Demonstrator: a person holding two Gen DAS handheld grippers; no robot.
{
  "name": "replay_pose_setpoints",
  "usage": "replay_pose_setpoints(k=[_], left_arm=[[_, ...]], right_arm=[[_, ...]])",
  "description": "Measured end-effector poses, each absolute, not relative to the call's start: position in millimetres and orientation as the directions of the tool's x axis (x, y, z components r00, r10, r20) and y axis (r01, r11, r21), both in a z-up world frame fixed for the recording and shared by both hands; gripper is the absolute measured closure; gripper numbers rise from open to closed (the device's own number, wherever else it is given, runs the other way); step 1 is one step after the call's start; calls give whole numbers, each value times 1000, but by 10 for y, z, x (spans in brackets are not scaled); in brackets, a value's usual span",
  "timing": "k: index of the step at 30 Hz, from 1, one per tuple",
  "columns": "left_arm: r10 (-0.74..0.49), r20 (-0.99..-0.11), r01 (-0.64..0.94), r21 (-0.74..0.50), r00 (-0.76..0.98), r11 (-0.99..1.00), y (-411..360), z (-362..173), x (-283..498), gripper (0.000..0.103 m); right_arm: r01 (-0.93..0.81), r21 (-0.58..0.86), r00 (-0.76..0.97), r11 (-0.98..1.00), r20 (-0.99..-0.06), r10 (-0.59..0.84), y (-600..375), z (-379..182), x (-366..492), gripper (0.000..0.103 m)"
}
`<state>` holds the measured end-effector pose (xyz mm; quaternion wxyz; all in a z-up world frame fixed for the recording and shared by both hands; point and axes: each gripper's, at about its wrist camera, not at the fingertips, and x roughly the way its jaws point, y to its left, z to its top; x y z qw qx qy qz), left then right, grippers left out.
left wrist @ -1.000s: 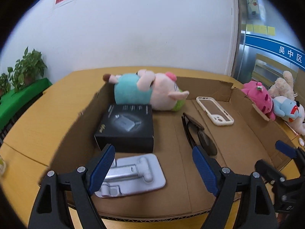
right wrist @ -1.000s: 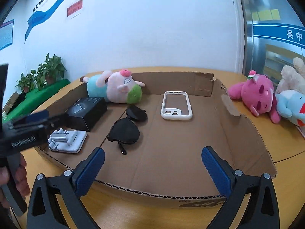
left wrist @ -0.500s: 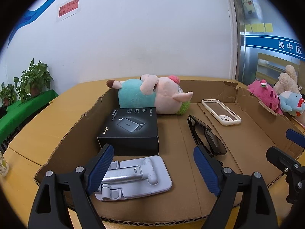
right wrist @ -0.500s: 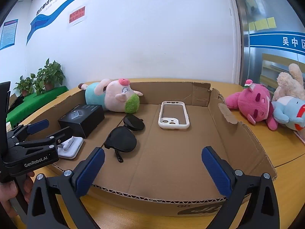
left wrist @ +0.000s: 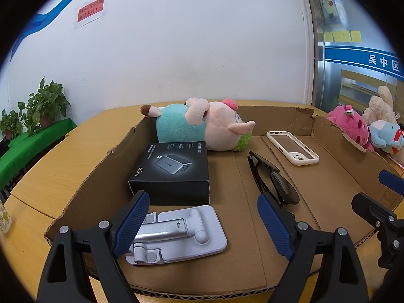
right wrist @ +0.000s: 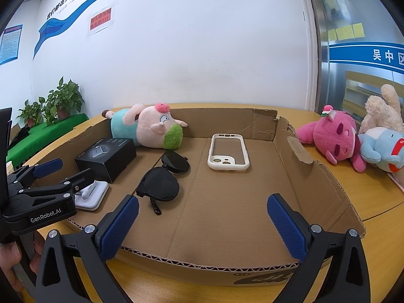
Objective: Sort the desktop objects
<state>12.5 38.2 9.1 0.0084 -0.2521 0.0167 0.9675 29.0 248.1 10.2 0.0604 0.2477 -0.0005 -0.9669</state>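
Observation:
A shallow cardboard tray (left wrist: 255, 281) (right wrist: 328, 176) lies on the wooden table. In it are a pig plush (left wrist: 202, 123) (right wrist: 149, 131), a black charger box (left wrist: 174, 171) (right wrist: 106, 157), a white phone stand (left wrist: 176, 232) (right wrist: 92, 194), black sunglasses (left wrist: 275, 184) (right wrist: 164, 179) and a white phone case (left wrist: 293, 149) (right wrist: 228, 155). My left gripper (left wrist: 202, 224) is open and empty, just above the stand at the tray's near edge. My right gripper (right wrist: 202, 227) is open and empty over the tray's front edge. The left gripper also shows in the right wrist view (right wrist: 60, 174).
Outside the tray on the right lie a pink plush (right wrist: 333, 139) (left wrist: 351, 128), a blue plush (right wrist: 381, 151) and a beige plush (right wrist: 383, 111). Potted plants (right wrist: 63, 101) stand on a green shelf at far left. A white wall is behind the table.
Both cameras have tilted up and drawn back slightly, so the wall takes more of the view. The objects in the tray have not moved. Both grippers stay open.

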Motion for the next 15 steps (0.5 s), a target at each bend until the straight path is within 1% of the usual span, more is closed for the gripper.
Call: replay_pose_setpoints(k=[15], left_arm=[[9,-488,-27,30,-873,-999,395,95,137,15]], right_arm=[[113,28,-871,-993,-478,-112,2476,101,267,0]])
